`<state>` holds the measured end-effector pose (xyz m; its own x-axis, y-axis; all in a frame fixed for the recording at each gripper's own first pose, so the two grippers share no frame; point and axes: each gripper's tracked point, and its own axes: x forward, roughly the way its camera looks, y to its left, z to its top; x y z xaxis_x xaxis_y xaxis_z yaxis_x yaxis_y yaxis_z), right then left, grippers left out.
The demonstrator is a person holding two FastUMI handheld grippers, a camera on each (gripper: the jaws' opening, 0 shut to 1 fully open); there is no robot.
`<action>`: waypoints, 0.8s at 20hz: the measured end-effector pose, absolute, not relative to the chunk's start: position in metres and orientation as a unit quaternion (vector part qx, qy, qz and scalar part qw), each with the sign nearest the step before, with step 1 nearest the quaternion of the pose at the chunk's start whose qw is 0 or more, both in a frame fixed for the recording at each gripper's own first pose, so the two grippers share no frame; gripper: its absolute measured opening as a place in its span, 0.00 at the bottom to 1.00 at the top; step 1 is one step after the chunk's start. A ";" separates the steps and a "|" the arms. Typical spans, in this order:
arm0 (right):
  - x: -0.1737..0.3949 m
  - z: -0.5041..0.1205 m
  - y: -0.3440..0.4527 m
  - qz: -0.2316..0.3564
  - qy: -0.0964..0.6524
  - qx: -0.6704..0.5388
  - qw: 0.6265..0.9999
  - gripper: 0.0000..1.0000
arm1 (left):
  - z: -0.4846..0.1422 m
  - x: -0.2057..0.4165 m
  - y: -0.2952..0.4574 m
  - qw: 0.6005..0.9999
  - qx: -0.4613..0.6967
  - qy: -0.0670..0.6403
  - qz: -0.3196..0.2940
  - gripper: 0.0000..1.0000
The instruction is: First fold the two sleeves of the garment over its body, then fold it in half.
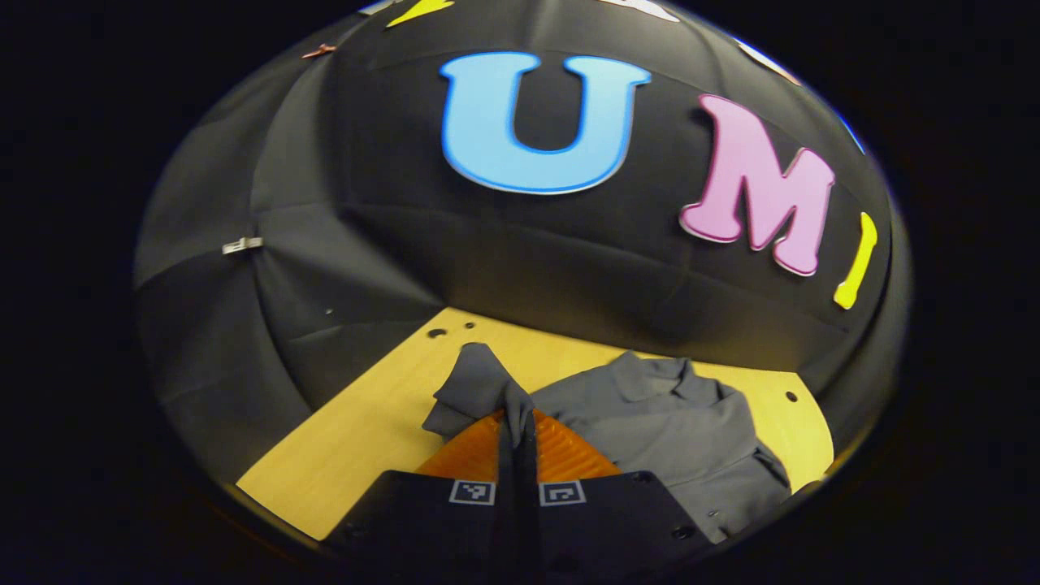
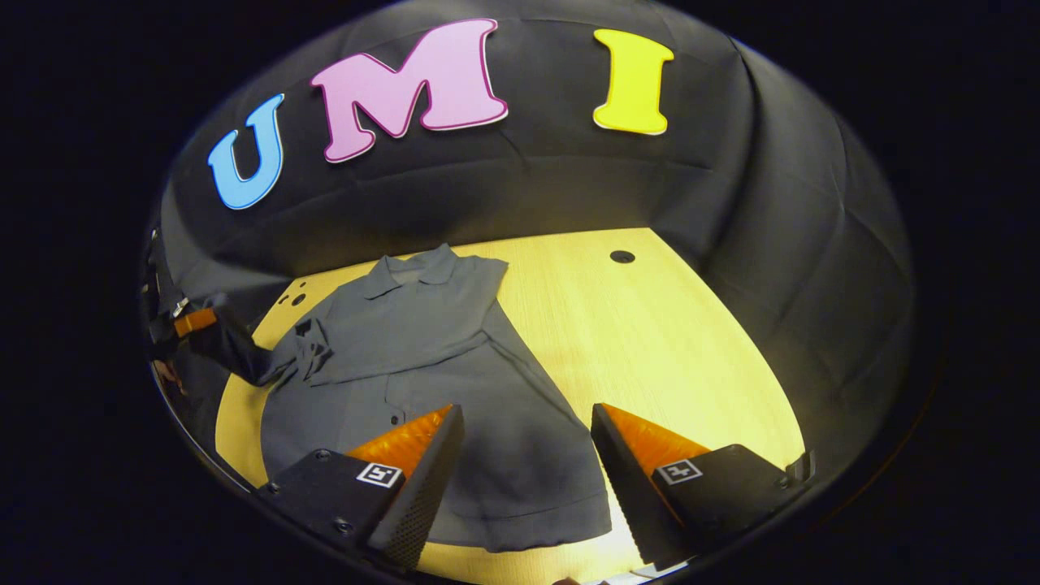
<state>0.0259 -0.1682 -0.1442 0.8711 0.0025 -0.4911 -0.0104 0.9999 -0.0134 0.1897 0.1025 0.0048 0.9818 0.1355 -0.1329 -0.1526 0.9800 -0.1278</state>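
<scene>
Two tools are at work over one grey shirt [image 2: 431, 357], which lies spread on the yellow wooden bench [image 2: 650, 325] with its collar toward the booth's back wall. Nearest in the right gripper view, the right tool [image 2: 526, 422] hangs above the shirt's lower half with its fingers spread wide apart and nothing between them; the hem lies just below and between the fingertips. In the left gripper view, the left tool [image 1: 517, 418] has its fingers pressed together on the left sleeve [image 1: 475, 390], which rises from the bench in a soft peak of bunched cloth at the fingertips. In the right gripper view that same tool shows farther off at the shirt's edge, with the sleeve drawn up toward it. The other sleeve looks already laid across the chest, judging by the diagonal fold below the collar [image 2: 422, 268].

The cloth appears thin, light and limp: it drapes and creases wherever lifted, so it should take little force, but it will sag and slip out of line unless pinched near an edge or seam. A sensible hold for the sleeve is at its cuff; for the later half fold, the hem corners look like the best places to grip.

No containers are on the bench; beyond the shirt lie bare wood with a few small holes.
</scene>
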 end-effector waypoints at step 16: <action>0.013 -0.183 -0.223 0.012 0.302 0.037 0.953 0.99 | -0.030 0.280 -0.174 0.980 -0.100 0.143 -0.097 0.06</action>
